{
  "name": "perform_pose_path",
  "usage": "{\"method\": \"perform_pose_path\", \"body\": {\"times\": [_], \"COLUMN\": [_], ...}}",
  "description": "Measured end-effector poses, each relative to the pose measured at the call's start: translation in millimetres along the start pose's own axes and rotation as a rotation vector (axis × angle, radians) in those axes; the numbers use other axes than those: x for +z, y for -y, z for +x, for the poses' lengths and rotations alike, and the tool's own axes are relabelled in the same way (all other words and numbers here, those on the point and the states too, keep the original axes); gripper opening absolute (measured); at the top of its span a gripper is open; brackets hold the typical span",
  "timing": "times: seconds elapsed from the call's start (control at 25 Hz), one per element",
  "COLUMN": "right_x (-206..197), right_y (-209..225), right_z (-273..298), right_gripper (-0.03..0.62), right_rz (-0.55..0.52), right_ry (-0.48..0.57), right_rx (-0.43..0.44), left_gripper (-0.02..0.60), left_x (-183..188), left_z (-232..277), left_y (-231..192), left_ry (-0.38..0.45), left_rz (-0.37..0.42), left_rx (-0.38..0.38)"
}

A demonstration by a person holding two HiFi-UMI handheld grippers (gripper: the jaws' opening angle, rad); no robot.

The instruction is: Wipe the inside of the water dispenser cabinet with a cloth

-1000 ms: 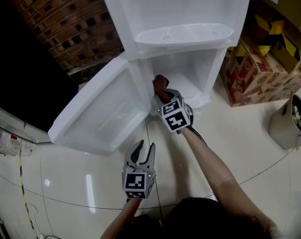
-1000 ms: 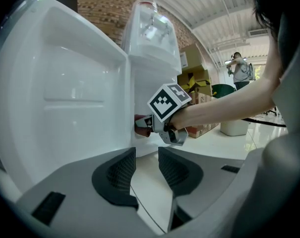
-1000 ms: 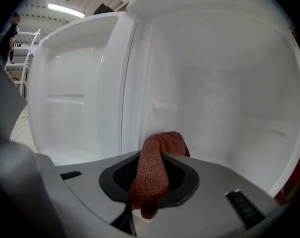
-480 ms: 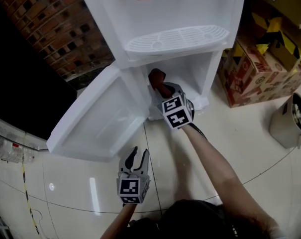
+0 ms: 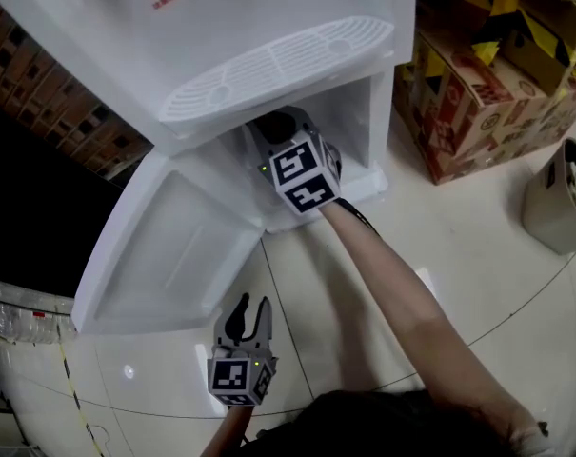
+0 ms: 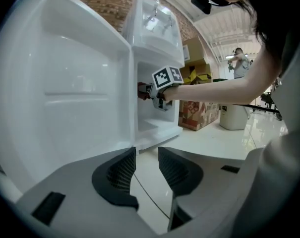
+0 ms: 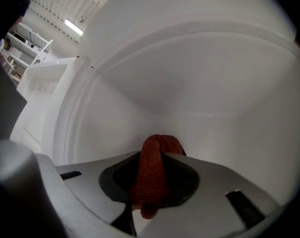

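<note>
Glossy pale floor surrounds a white water dispenser, its cabinet door swung open to the left. Right claw reaches inside the cabinet, clamped on a rust-red cloth that seems close to the far wall. Left claw hovers nearer, above the floor, slightly parted and empty.

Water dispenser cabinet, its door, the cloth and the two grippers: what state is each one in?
Cabinet: open, with the right gripper reaching inside.
Door: swung wide open.
Cloth: bunched up, clamped between the right jaws.
Right gripper: shut on the cloth.
Left gripper: jaws slightly apart, holding nothing, outside the cabinet above the floor.
</note>
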State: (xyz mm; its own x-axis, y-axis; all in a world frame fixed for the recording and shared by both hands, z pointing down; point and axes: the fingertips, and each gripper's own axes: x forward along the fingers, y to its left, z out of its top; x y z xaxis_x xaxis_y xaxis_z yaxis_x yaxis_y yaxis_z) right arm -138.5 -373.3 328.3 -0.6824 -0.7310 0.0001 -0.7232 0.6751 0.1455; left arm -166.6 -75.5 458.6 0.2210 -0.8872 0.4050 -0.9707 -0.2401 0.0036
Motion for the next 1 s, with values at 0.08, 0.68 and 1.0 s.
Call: {"method": "perform_pose_path", "body": {"times": [0.08,0.68,1.0], "right_x": [-1.5,-71.7,-101.6], "right_y": [-7.7,64.5,95.8], "right_z": [6.4,3.6,-23.6], "right_gripper": [0.083,0.083,0.081], "right_rz": [-0.036,-0.060,0.088], "right_ry": [0.009,-0.165,-0.232], "right_rx": [0.043,-0.173,-0.327], "left_gripper": [0.121,0.121,0.121], "left_x": [-5.8,1.5,5.9], "left_z": [-4.7,-5.9,-13.2], "left_y": [0.7,-4.5,-5.3], "left_ry": [-0.024,0.007,0.020], "left_rz": [0.058,-0.005,-0.013], "left_rx": [-0.011,0.022,0.035]}}
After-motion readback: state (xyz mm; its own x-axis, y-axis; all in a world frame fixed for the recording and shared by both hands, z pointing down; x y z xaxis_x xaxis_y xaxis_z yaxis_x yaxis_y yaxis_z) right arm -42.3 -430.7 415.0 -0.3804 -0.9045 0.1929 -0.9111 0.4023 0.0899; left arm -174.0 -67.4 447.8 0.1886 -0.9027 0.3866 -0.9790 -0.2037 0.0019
